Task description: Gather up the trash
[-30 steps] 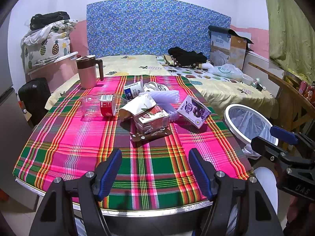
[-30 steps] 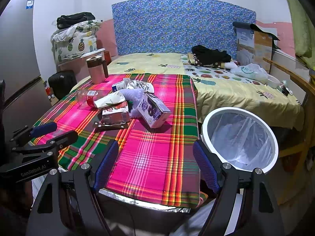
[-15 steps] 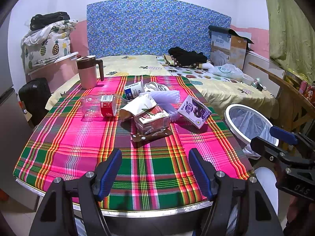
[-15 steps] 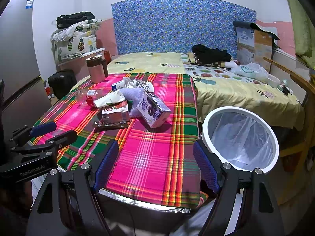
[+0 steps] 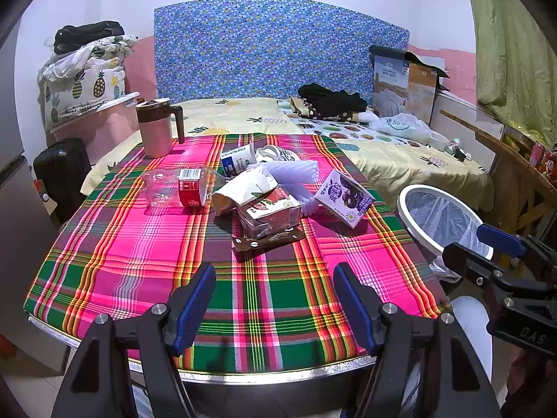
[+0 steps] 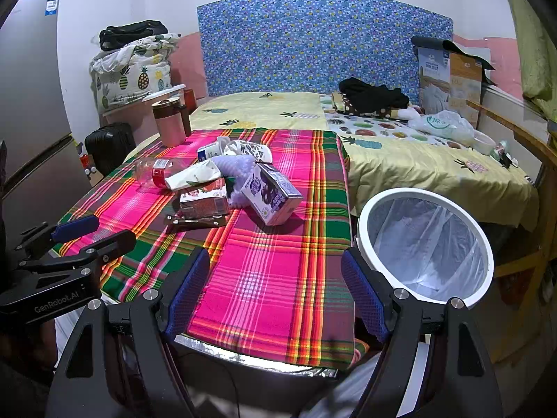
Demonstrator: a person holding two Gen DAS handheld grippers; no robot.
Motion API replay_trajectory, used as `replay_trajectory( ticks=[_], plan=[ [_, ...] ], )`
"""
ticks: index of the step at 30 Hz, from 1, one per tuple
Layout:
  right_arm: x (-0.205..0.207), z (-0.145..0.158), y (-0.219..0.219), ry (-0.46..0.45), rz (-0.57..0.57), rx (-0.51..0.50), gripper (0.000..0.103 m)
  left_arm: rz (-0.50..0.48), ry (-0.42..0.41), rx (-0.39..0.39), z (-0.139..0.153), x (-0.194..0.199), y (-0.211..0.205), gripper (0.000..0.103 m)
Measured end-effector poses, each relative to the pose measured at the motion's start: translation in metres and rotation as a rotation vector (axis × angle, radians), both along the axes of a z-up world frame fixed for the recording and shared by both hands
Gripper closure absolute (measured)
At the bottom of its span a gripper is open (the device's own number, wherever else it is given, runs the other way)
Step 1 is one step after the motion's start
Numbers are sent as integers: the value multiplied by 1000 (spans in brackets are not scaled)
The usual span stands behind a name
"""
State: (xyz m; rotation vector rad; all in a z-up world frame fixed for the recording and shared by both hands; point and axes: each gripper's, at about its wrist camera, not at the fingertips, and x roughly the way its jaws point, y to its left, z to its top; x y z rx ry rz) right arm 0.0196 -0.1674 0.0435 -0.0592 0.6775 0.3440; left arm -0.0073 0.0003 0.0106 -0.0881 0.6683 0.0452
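**Trash heap on the plaid table, both tongs empty**

The trash sits in one cluster near the middle of the table [image 5: 115, 244], on the pink-and-green plaid cloth. Items noted:

- clear plastic bottle [image 5: 175, 188] with a red label, lying on its side at the left of the heap
- crumpled white paper bag [image 5: 243, 188], just right of the bottle and touching the cartons
- red-and-white carton [image 5: 269, 212], resting on a flat brown wrapper [image 5: 268, 240] at the near edge of the heap
- purple drink carton [image 5: 344, 196], tilted, at the right of the heap [image 6: 271, 193]
- white foam net [image 5: 296, 174] behind the cartons
- a tipped blue-and-white cup [image 5: 236, 162] and a patterned cup [image 6: 250, 149] at the far side

A pink mug with a brown lid and handle [image 5: 156, 127] stands upright at the far left corner of the table, apart from the heap.

The bin [image 6: 424, 244], white-rimmed and lined with a clear bag, stands off the table's right side, just beside the edge, between table and bed [image 6: 417, 163].

My left tongs [image 5: 275, 299] hang over the near edge of the table, blue-padded fingers spread wide, nothing between them. The heap is well ahead of them.

My right tongs [image 6: 275, 285] are over the near right corner, fingers likewise spread wide and empty, the bin's rim just beside the right finger. Each tool shows at the edge of the other's view.
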Motion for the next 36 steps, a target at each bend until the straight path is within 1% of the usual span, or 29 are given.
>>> replay_trajectory(
  ticks=[26, 28, 29, 36],
  plan=[
    [1, 0, -1, 2, 0, 0, 24, 0, -1, 3, 0, 0, 1, 33],
    [0, -2, 2, 4, 0, 1, 24, -1, -1, 1, 0, 0, 1, 33],
    [1, -10, 0, 4, 2, 0, 24, -1, 1, 1, 0, 0, 1, 33],
    [8, -16, 0, 13, 1, -4, 24, -2, 6, -2, -2, 5, 14, 33]
  ],
)
